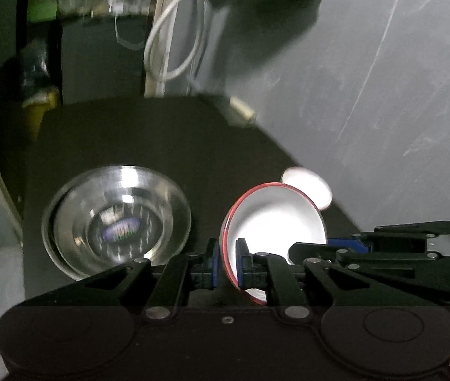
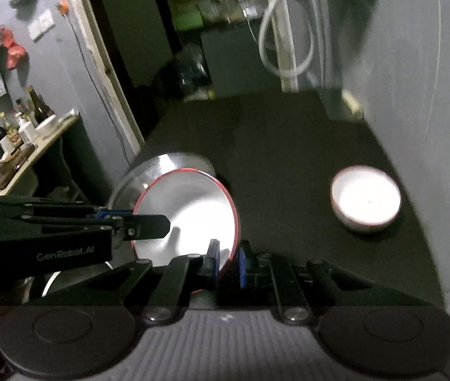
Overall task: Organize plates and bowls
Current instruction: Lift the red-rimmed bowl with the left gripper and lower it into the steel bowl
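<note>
Glass bowl (image 1: 115, 219) sits on the dark table (image 1: 167, 139), ahead-left of the left gripper (image 1: 227, 262). Red-rimmed plate (image 1: 276, 222) is tilted on edge, rim clamped by both left gripper and right gripper (image 2: 227, 262). Small bowl (image 2: 365, 202) lies ahead-right, nearer the right gripper. Stacking target probably the glass bowl.

Both tools are matte black linkages with silver pivot screws and round caps on the housing. The left gripper (image 1: 226, 262) has blue-padded fingers (image 1: 242, 263). The right gripper (image 2: 227, 262) shows a ribbed grey centre panel; "GenRobot.AI" lettering marks the left one's side.
</note>
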